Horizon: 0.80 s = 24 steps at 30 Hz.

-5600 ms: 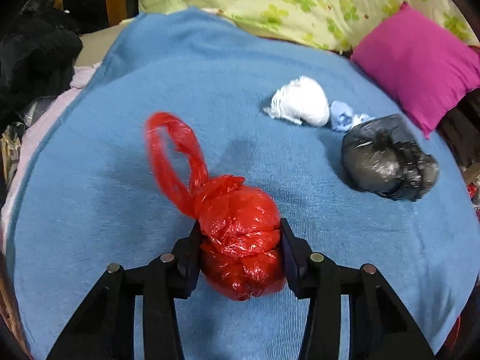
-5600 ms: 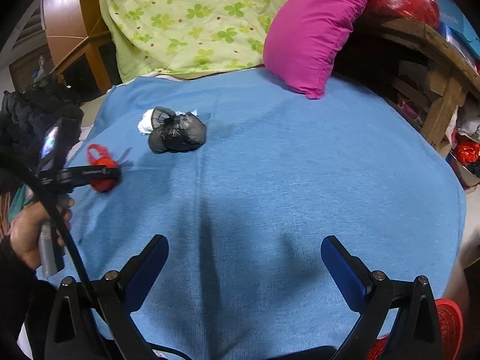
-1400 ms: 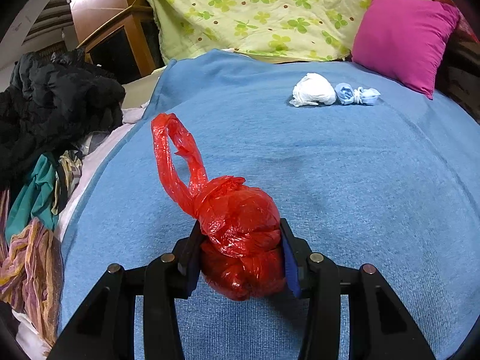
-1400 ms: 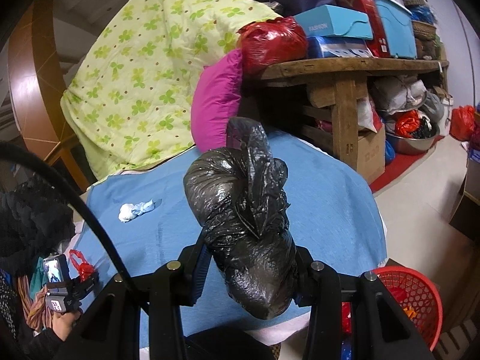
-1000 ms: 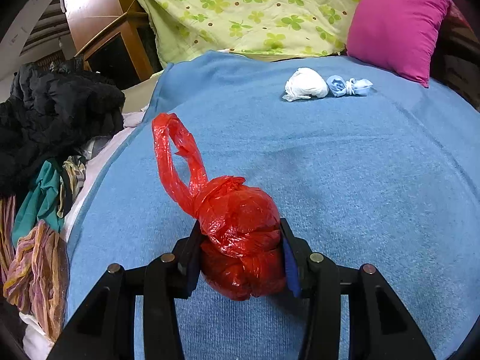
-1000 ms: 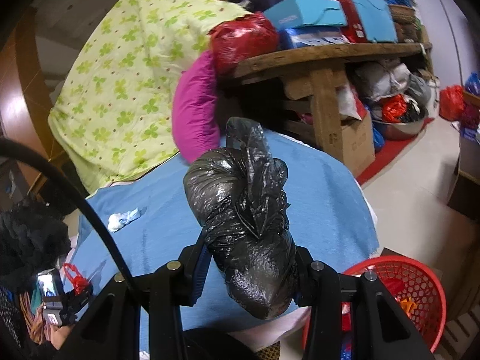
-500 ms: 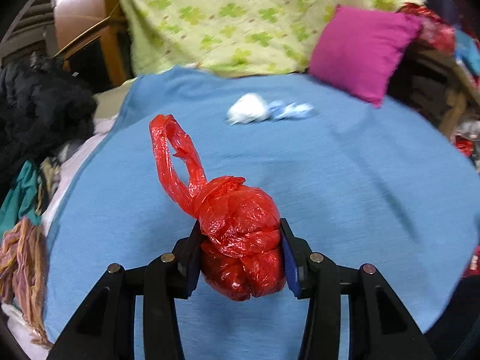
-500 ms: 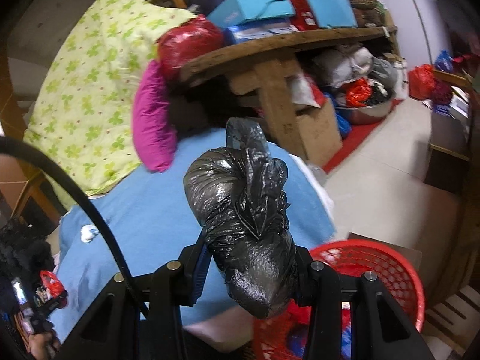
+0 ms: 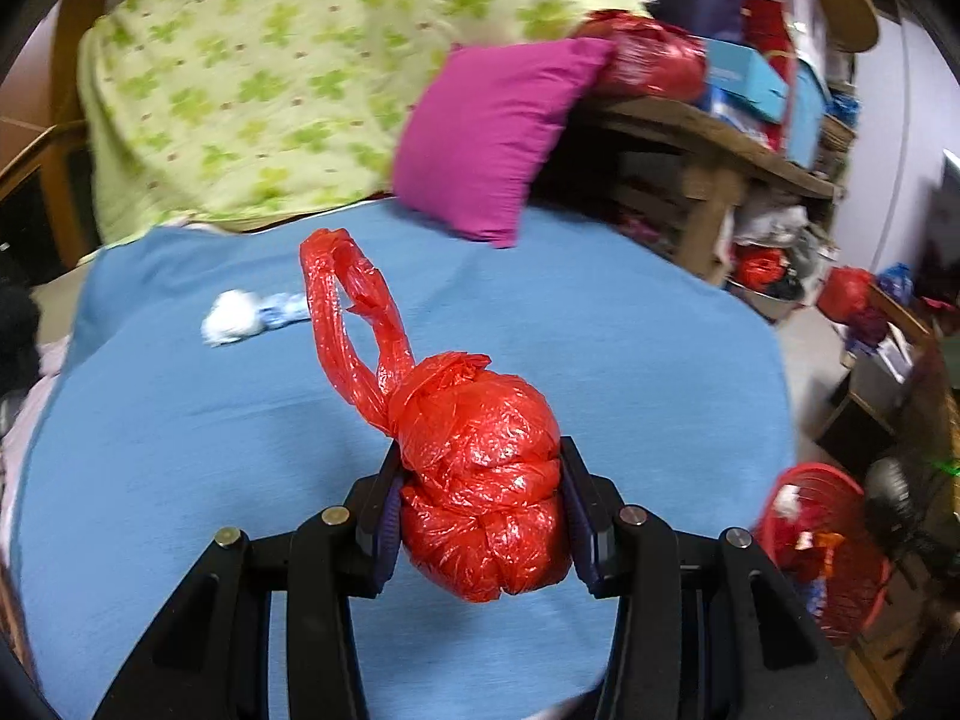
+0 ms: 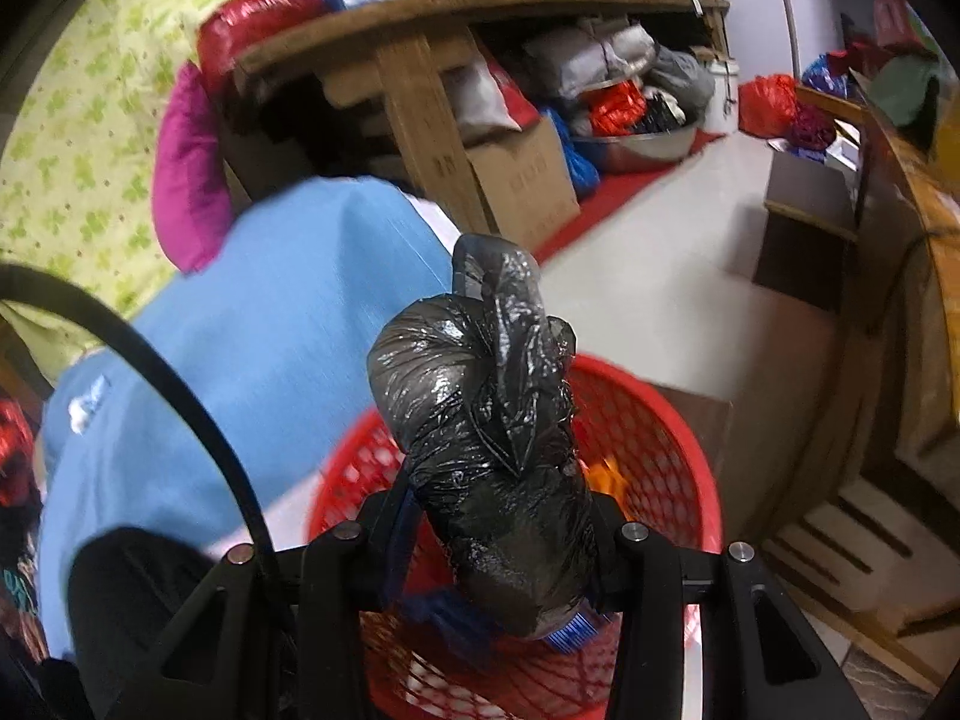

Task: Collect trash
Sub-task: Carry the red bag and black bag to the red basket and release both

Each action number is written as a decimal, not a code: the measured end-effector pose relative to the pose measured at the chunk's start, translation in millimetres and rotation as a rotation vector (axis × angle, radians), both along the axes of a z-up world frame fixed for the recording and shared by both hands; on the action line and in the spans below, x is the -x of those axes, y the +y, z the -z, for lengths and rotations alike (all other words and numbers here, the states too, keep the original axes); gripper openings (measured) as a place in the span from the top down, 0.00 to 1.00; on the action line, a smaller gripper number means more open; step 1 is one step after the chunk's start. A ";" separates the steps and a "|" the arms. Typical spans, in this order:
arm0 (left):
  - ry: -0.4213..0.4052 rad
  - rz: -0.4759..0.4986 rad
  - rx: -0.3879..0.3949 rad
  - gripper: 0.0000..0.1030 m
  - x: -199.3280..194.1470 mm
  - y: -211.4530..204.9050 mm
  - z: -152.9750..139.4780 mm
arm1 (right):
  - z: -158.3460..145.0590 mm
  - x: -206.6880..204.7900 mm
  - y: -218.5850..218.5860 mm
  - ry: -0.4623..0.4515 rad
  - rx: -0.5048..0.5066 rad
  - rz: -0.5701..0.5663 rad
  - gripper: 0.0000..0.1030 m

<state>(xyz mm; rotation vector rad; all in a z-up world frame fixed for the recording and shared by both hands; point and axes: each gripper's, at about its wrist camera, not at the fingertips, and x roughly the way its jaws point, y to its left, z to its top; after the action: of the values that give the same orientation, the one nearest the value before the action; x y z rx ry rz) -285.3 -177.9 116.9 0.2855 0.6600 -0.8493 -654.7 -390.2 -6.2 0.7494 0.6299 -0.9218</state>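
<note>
Bag in right gripper above basket, beside bed.

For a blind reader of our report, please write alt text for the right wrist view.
The right gripper is shut on a knotted black trash bag, holding it above a red mesh basket on the floor. To the left is a bed with a blue cover and a magenta pillow; behind stands a cluttered wooden shelf.

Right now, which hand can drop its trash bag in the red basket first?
The right. Its gripper holds the black bag directly above the red basket. The left gripper clamps the red bag over the blue bed cover, with the basket off to the side.
</note>
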 end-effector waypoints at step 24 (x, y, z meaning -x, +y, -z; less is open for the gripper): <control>-0.005 0.267 -0.082 0.54 110.2 -95.0 -20.4 | -42.1 21.7 11.7 0.030 0.083 0.067 0.18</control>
<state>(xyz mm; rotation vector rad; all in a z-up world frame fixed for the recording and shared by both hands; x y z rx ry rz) -395.5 -272.9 137.3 0.4563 0.6618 -1.0780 -676.4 -378.5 35.9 0.6870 0.5921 -1.0158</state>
